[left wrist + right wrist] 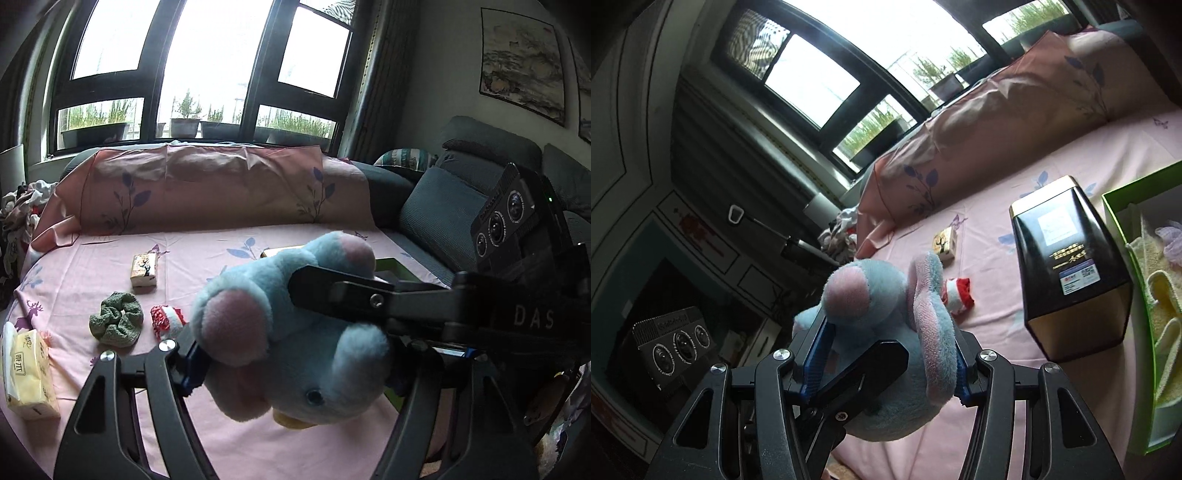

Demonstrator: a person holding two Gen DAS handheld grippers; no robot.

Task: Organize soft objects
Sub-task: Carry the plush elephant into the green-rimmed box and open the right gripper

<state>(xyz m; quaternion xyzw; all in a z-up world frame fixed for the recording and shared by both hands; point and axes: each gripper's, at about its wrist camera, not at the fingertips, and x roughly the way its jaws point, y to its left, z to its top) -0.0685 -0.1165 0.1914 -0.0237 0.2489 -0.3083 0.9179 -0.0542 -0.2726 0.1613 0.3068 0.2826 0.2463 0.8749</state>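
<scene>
A blue and pink plush toy [288,354] hangs above the pink sheet [207,254], gripped from two sides. My left gripper [295,369] is shut on its body, the blue pads pressing into the fur. A finger [332,295] of the right gripper reaches in from the right across the toy's top. In the right wrist view the right gripper [886,354] is shut on the plush toy [886,295], with a left-gripper finger [868,369] crossing below. A green knitted scrunchie [116,319] and a red and white cloth piece [168,319] lie on the sheet.
A small tissue pack [144,271] and a yellow tissue pack [27,376] lie on the sheet. A black and gold tin [1071,273] stands beside an open green box [1123,229] holding a yellow towel. Grey sofa cushions [436,210] are at the right, a clothes pile [18,206] at the left.
</scene>
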